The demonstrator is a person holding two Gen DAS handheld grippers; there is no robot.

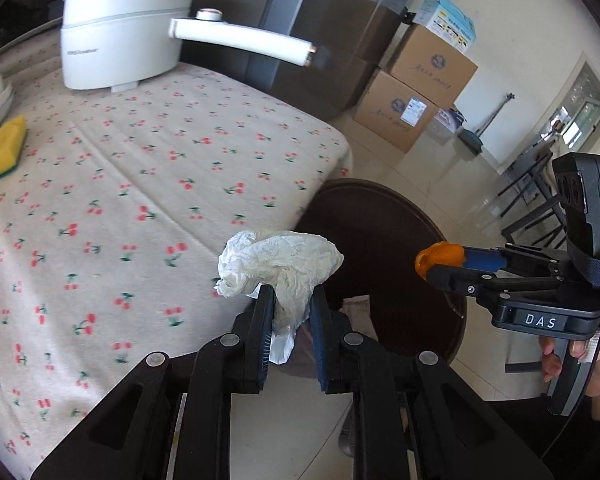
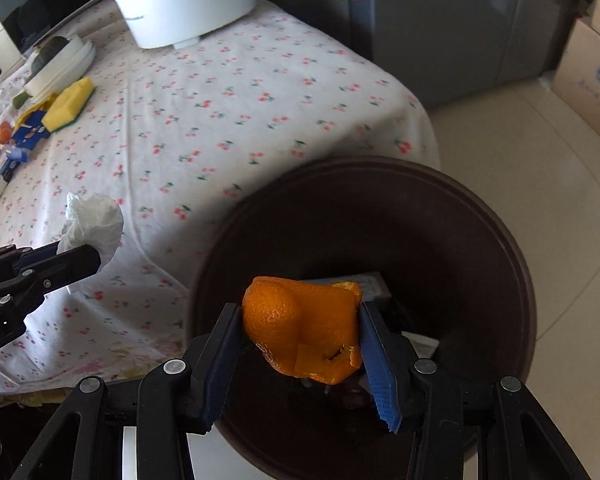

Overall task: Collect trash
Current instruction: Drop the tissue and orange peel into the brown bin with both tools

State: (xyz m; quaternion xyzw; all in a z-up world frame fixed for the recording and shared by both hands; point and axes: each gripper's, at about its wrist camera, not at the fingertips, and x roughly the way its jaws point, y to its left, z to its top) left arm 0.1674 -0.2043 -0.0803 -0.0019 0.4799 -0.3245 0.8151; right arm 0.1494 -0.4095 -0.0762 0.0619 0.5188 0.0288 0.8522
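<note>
My left gripper (image 1: 290, 300) is shut on a crumpled white tissue (image 1: 278, 262) and holds it over the table's front edge, beside the dark brown bin (image 1: 432, 216). It also shows in the right wrist view (image 2: 86, 258) with the tissue (image 2: 94, 220). My right gripper (image 2: 300, 320) is shut on an orange peel (image 2: 300, 328) and holds it above the bin's opening (image 2: 480, 216). In the left wrist view the right gripper (image 1: 440, 264) holds the peel (image 1: 440, 258) over the bin. Some scraps lie inside the bin.
A cherry-print tablecloth (image 1: 140, 184) covers the table. A white electric pot (image 1: 120, 36) with a long handle stands at the back. A yellow sponge (image 1: 4, 152), stacked plates (image 2: 64, 64) and small packets (image 2: 24, 136) lie at the left. Cardboard boxes (image 1: 416, 92) stand on the floor.
</note>
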